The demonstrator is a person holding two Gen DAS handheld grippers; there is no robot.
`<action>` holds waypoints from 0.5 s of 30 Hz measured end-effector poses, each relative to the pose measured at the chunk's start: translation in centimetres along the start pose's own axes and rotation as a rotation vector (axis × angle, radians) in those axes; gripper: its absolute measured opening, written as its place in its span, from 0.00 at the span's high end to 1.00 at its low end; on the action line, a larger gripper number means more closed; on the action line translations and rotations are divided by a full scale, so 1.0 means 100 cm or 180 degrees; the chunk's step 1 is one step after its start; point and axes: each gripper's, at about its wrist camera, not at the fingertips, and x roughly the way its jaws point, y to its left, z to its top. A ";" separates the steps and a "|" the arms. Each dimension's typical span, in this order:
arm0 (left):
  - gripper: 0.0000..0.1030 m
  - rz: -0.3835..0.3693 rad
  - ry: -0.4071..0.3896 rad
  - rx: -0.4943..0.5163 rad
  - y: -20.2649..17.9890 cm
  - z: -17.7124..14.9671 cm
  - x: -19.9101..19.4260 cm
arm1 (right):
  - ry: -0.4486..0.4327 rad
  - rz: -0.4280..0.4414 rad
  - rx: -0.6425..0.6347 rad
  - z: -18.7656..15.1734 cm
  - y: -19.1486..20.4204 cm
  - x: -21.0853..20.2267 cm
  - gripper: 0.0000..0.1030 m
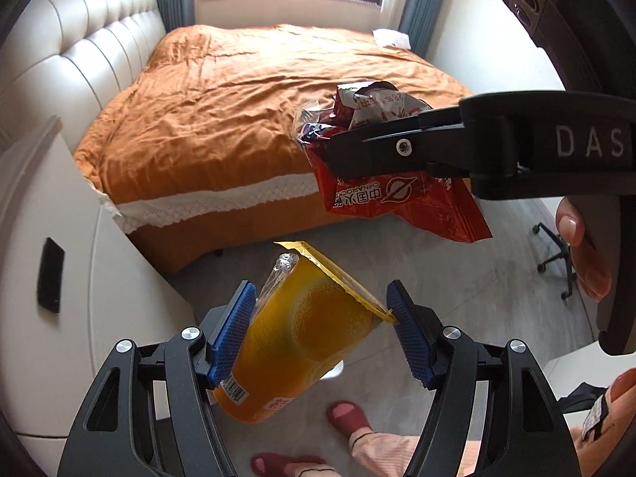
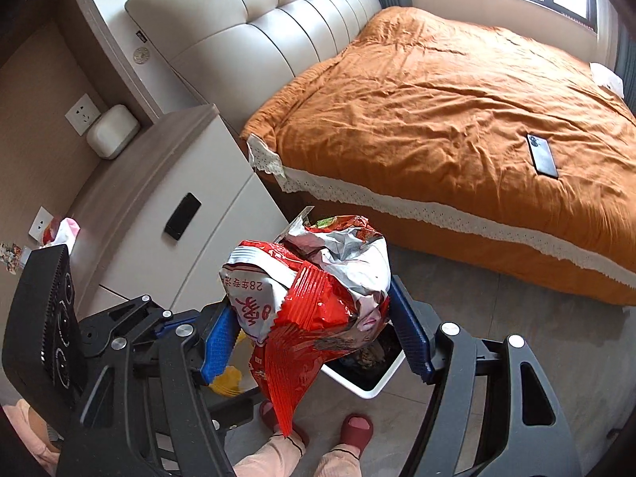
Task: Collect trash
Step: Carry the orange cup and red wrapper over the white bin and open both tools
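From the left wrist we see what the other view hides: our left gripper [image 1: 320,334] has its blue pads [image 1: 232,334] closed partway on an orange jelly cup [image 1: 306,330], tilted, with a yellow foil lid peeled at the rim and a barcode near its base. To its upper right, our right gripper [image 1: 338,151] comes in side-on, clamped on the red snack bags [image 1: 397,194]. From the right wrist we see, left of the gripper, a white nightstand [image 2: 159,198] and, behind its fingers below the bags, a white-rimmed bin [image 2: 369,381]. The right gripper [image 2: 314,342] pinches the crumpled red and silver bags [image 2: 314,298], jaws fairly wide around them. Farther right, a phone [image 2: 542,155] lies on the orange bed [image 2: 437,99].
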 end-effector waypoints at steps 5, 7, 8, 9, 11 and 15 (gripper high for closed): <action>0.35 -0.0079 0.0134 -0.0078 0.016 -0.016 0.052 | 0.0129 0.0000 0.0086 -0.017 -0.015 0.044 0.32; 0.35 -0.0104 0.0175 -0.0120 0.022 -0.022 0.073 | 0.0175 0.0017 0.0113 -0.024 -0.022 0.063 0.32; 0.35 -0.0111 0.0197 -0.0143 0.025 -0.026 0.084 | 0.0198 0.0021 0.0122 -0.027 -0.024 0.072 0.32; 0.35 -0.0116 0.0209 -0.0159 0.026 -0.028 0.092 | 0.0234 0.0021 0.0129 -0.032 -0.027 0.083 0.32; 0.35 -0.0133 0.0247 -0.0200 0.033 -0.034 0.113 | 0.0296 0.0053 0.0153 -0.039 -0.034 0.102 0.32; 0.35 -0.0135 0.0323 -0.0240 0.039 -0.050 0.150 | 0.0460 0.0196 0.0303 -0.055 -0.052 0.146 0.32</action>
